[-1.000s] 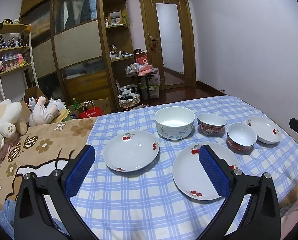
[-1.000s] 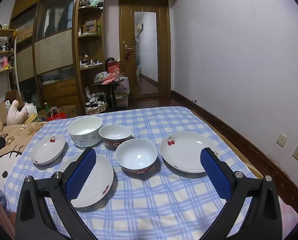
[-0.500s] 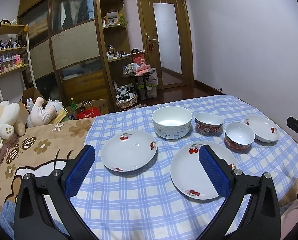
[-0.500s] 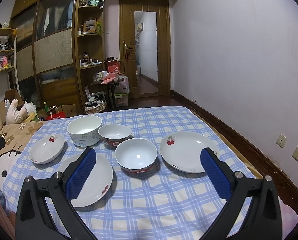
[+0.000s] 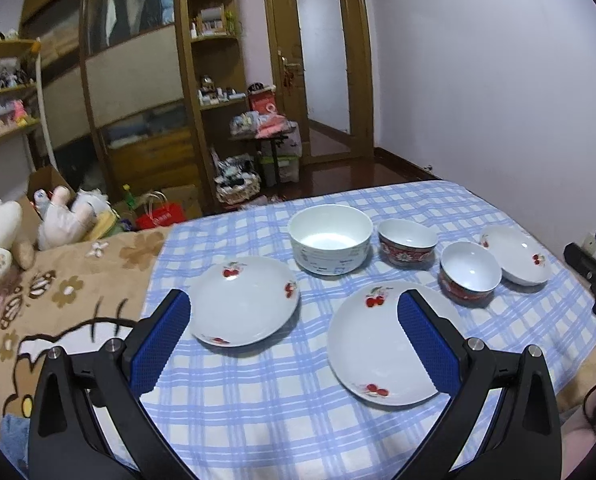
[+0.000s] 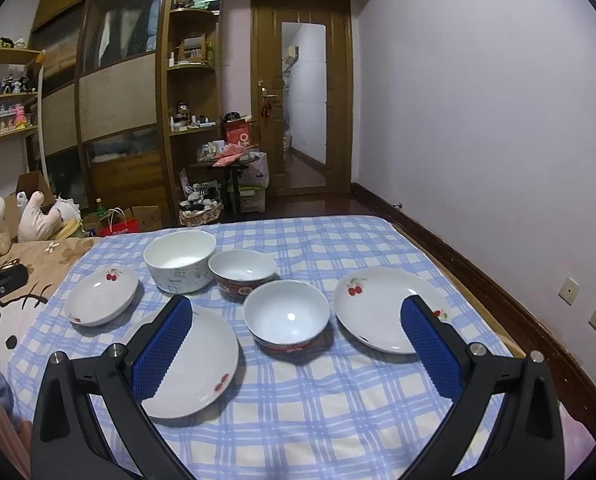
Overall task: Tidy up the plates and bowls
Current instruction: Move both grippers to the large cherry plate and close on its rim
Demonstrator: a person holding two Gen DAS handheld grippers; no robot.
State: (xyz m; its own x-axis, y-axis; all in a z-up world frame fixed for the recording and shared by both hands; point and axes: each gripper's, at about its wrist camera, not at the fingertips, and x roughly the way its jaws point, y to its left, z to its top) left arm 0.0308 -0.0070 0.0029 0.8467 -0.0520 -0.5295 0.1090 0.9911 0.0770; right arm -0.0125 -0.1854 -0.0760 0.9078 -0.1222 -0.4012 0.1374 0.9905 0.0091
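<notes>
On a blue checked cloth lie three white cherry plates and three bowls. In the left wrist view a plate sits left, a second plate near, a third plate far right. Behind stand a large white bowl and two red-sided bowls. My left gripper hovers open above the near edge, empty. In the right wrist view my right gripper is open and empty before the near red bowl, between the near plate and the right plate.
Plush toys lie on a brown blanket left of the cloth. A wooden wardrobe, shelves and a door stand beyond. The wall runs along the right. The other gripper's tip shows at the right edge.
The dishes have drifted slightly left in the left wrist view and slightly right in the right wrist view. No dish has moved on the cloth, and both grippers stay open.
</notes>
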